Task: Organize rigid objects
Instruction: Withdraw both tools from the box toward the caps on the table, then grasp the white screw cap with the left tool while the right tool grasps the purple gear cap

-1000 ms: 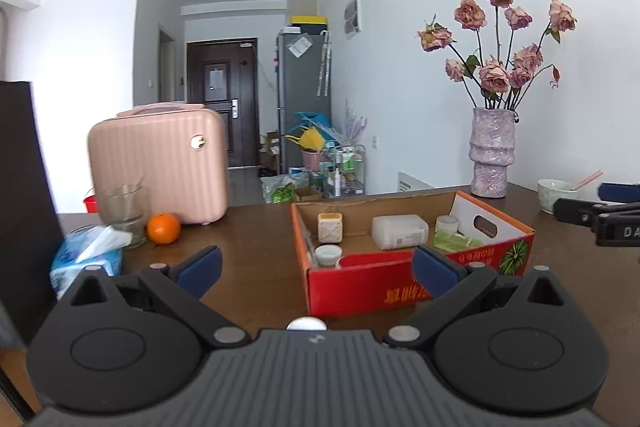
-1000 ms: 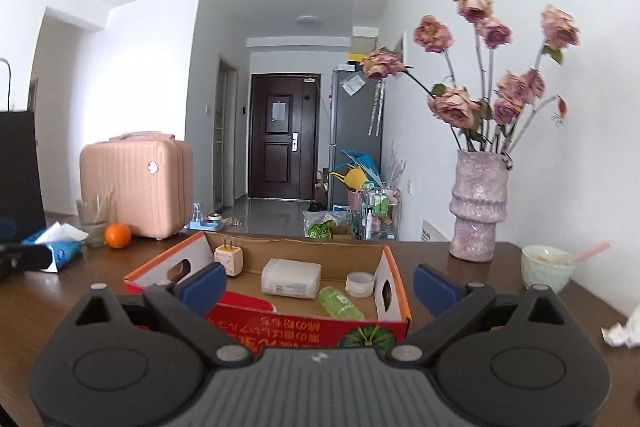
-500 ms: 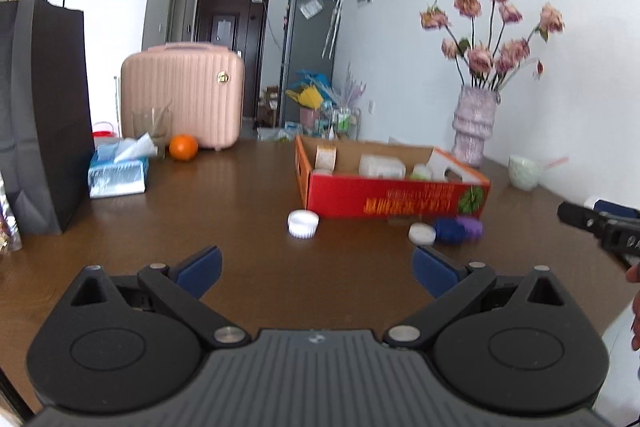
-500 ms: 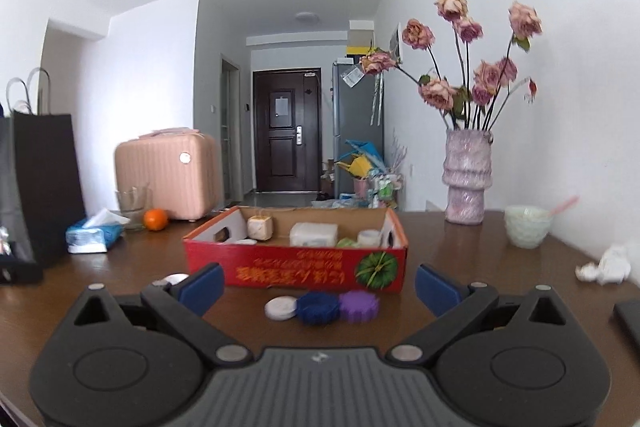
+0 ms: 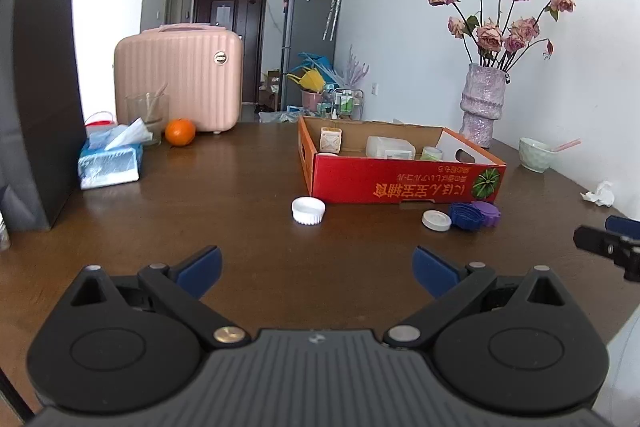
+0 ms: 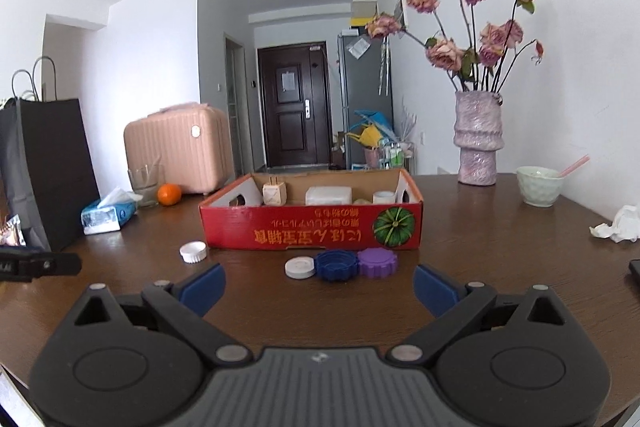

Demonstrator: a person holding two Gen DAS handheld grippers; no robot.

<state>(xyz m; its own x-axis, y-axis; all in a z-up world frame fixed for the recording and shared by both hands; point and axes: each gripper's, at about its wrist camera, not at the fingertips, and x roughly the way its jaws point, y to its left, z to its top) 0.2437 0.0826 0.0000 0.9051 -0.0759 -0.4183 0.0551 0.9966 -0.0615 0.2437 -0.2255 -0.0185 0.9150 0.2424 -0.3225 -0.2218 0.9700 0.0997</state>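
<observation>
A red cardboard box (image 5: pixel 404 183) (image 6: pixel 312 227) stands on the brown table, holding a small cube, a white container and a small jar. In front of it lie a white ribbed cap (image 5: pixel 308 211) (image 6: pixel 193 251), a flat white lid (image 5: pixel 437 220) (image 6: pixel 300 267), a blue cap (image 5: pixel 466 215) (image 6: pixel 336 265) and a purple cap (image 5: pixel 486 213) (image 6: pixel 378 262). My left gripper (image 5: pixel 316 271) is open and empty, well short of the caps. My right gripper (image 6: pixel 318 287) is open and empty, just before the lids; it also shows in the left wrist view (image 5: pixel 608 247).
A black paper bag (image 5: pixel 36 107), a tissue pack (image 5: pixel 110 163), a glass (image 5: pixel 148 115), an orange (image 5: pixel 180 131) and a pink case (image 5: pixel 178 79) stand at the left. A vase of roses (image 5: pixel 482 103), a bowl (image 5: pixel 536 155) and crumpled paper (image 5: pixel 600 193) are at the right.
Both grippers have pulled back from the box toward the table's near edge. The caps in front of the box have come into view. Both jaws stayed open.
</observation>
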